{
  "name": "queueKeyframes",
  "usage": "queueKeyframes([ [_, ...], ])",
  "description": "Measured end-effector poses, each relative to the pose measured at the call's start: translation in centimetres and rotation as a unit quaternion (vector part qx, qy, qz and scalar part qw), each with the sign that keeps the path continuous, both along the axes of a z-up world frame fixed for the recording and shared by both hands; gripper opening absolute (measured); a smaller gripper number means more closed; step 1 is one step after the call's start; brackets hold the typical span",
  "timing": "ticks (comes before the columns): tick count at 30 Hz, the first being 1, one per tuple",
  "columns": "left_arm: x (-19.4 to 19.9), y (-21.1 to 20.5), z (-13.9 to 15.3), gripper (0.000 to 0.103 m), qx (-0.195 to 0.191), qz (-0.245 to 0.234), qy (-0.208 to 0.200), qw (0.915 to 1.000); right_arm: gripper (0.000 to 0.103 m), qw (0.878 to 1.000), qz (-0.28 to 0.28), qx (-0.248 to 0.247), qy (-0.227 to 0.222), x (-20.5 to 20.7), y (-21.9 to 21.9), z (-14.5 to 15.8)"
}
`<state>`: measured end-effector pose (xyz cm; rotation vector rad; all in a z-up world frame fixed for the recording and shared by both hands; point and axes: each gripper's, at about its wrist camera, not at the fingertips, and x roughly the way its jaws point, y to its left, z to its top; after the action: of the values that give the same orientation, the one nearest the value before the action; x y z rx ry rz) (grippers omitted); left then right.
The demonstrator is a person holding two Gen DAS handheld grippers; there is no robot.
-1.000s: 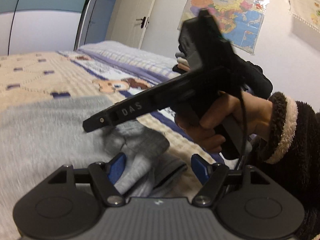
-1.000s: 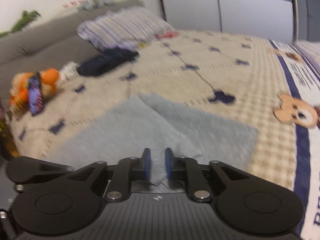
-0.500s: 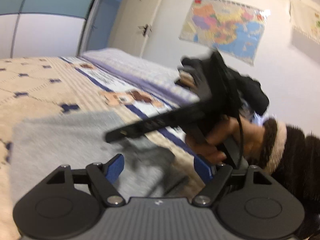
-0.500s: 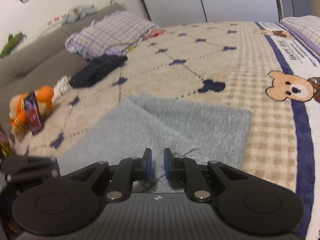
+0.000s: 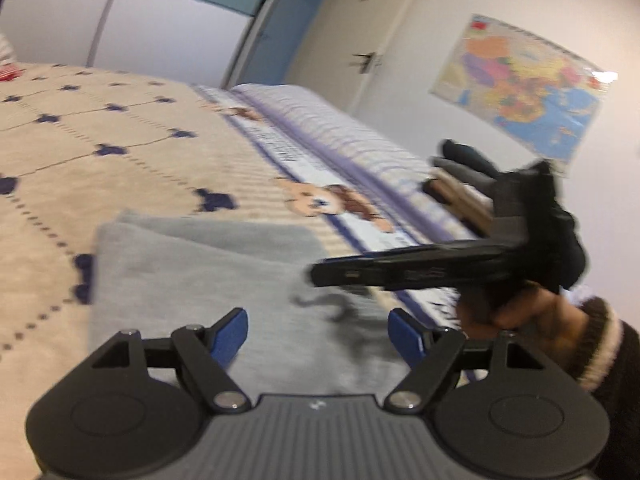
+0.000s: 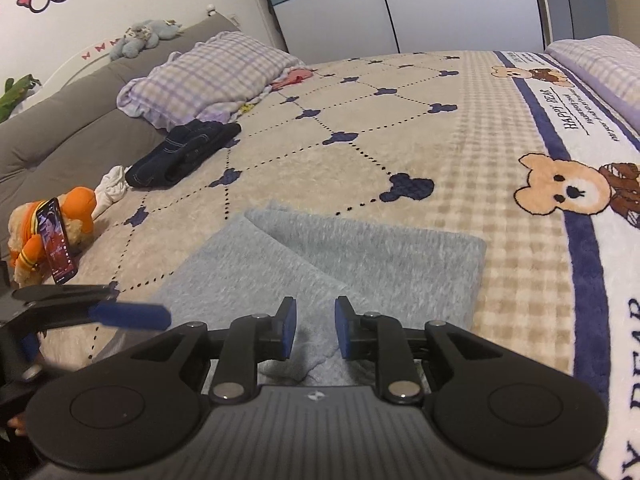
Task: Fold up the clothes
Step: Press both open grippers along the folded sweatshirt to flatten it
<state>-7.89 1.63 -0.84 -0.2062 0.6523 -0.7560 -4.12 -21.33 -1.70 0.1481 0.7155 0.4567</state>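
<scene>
A light grey fleece garment (image 6: 360, 256) lies folded flat on the bed's blanket, one layer lapped over another. My right gripper (image 6: 316, 332) hovers low over its near edge. Its jaws are opening, and a narrow gap shows between the blue pads (image 6: 289, 330), which do not press on the cloth lying under the gap. In the left wrist view the same garment (image 5: 200, 272) spreads below my left gripper (image 5: 318, 334), which stands wide open with nothing between its pads. To the right of it a hand (image 5: 520, 312) holds the right gripper (image 5: 400, 272) over the cloth's right edge.
Folded dark jeans (image 6: 184, 156), a plaid pillow (image 6: 208, 76) and an orange plush toy with a phone (image 6: 52, 232) lie by the grey headboard (image 6: 60, 140). A small pile of clothes (image 5: 460, 184) sits on the striped bedding at the bed's right side.
The right jaws have parted from nearly shut on the cloth's edge. The left gripper has drawn back and risen, and one of its fingers now shows at the left of the right wrist view.
</scene>
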Motion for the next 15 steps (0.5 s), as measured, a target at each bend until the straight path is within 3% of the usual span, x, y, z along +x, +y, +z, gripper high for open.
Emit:
queueKeyframes([
  [3, 1.1, 1.2, 0.8, 0.082, 0.041, 0.03, 0.01, 0.9987, 0.03, 1.0, -0.015, 0.0, 0.001, 0.0, 0.1, 0.6],
  [4, 1.5, 1.7, 1.0, 0.087, 0.056, 0.043, 0.012, 0.9974, 0.041, 1.0, -0.025, 0.0, -0.001, 0.0, -0.1, 0.9],
  [6, 2.4, 3.2, 1.5, 0.091, 0.072, 0.061, 0.028, 0.9951, 0.047, 0.999, -0.043, 0.007, -0.005, -0.1, -0.6, 1.4],
  [11, 5.2, 7.4, 1.0, 0.095, 0.019, 0.101, 0.106, 0.989, 0.059, 0.995, -0.074, 0.062, 0.014, -0.3, -3.2, 1.6],
  [15, 6.9, 9.3, -0.8, 0.095, -0.022, 0.117, 0.184, 0.9758, 0.061, 0.989, -0.11, 0.085, 0.044, -0.1, -5.1, 0.6],
])
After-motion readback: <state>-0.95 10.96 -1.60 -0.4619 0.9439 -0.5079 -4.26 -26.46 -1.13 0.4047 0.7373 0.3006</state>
